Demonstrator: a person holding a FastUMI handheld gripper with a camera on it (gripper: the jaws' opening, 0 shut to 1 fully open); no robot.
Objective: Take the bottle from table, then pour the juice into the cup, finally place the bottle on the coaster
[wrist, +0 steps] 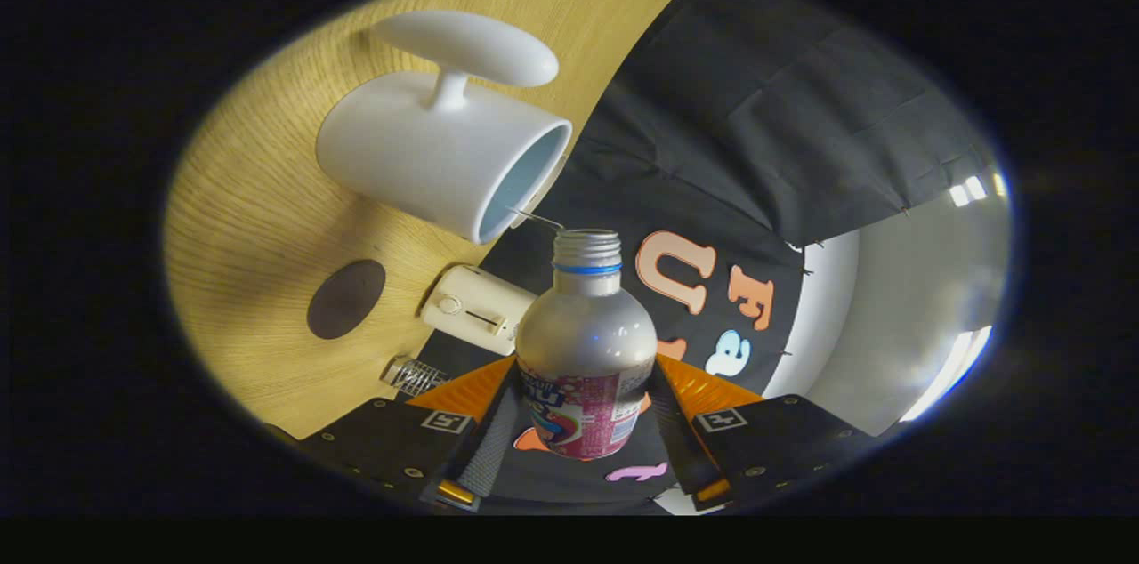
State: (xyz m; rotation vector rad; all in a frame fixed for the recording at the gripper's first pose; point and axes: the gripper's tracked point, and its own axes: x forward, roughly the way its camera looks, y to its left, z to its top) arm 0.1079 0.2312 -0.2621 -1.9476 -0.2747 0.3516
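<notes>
Gripper (583, 422): your fingers press the bottle's (585, 350) labelled body from both sides.
Bottle: uncapped, mouth just beside the cup's (436, 159) rim.
Cup: white, on the wooden table (258, 217); contents hidden.
Coaster (346, 298): dark disc, bare.

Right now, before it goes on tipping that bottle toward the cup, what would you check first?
1. Claw grip: both fingers press the bottle at its label. Ok.
2. Cap: off, the mouth is open. Ok.
3. Aim: the bottle's mouth sits near the rim of the cup but is not yet over the opening. Not ok.
4. Cup free to fill: the inside looks empty as far as it shows. Ok.
5. Juice in the bottle: the body is opaque. Cannot tell.
6. Coaster: lies bare on the table, beside the cup. Ok.
</notes>
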